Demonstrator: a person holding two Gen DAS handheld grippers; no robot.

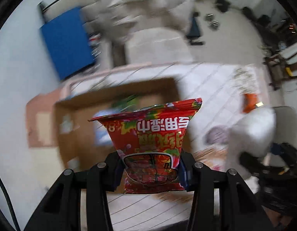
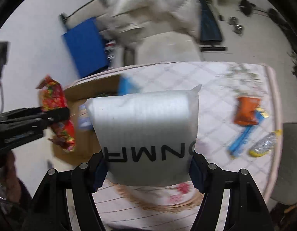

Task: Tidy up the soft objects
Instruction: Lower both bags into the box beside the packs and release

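Note:
My left gripper (image 1: 151,171) is shut on a red printed snack packet (image 1: 154,134) and holds it above the near edge of an open cardboard box (image 1: 75,134). The packet (image 2: 58,113) and left gripper (image 2: 57,115) also show at the left of the right wrist view, over the box (image 2: 86,94). My right gripper (image 2: 148,171) is shut on a white foam-wrapped pouch with black letters (image 2: 146,134), held above the quilted table cover beside the box; the pouch also shows in the left wrist view (image 1: 252,132). Several packets lie inside the box, blurred.
On the white quilted cover (image 2: 215,80) at the right lie an orange packet (image 2: 246,113), a blue packet (image 2: 242,138) and a silver and yellow packet (image 2: 264,146). A beige armchair (image 2: 167,50) and a blue panel (image 2: 86,46) stand behind the table.

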